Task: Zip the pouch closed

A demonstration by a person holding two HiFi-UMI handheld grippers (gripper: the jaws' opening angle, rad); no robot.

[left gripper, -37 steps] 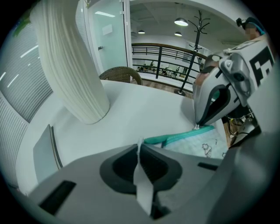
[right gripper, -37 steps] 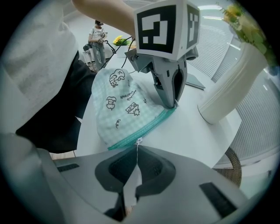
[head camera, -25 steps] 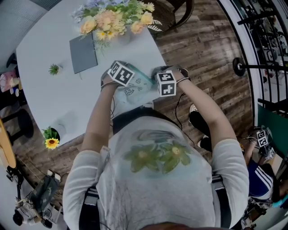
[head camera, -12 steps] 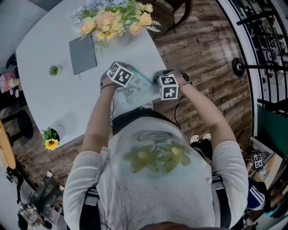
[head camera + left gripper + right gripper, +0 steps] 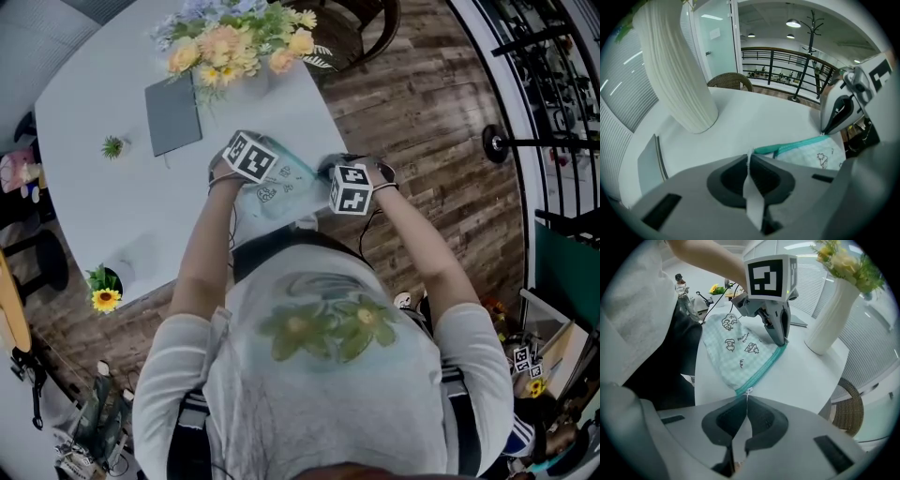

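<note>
pouch: soft checked cloth with a teal zip, lying flat at the near edge of the white table, stretched between the two grippers. likely light and limp, apt to bunch (best kept taut by its ends). left gripper is pinched tight on the pouch's left end, right gripper on the zip pull.

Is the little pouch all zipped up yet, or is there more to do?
Nearly, it seems. The teal zip on the pouch looks joined along all that shows. The right gripper is shut on the zip pull at one end; the left gripper pinches the other end. Probably only letting go is left.
</note>
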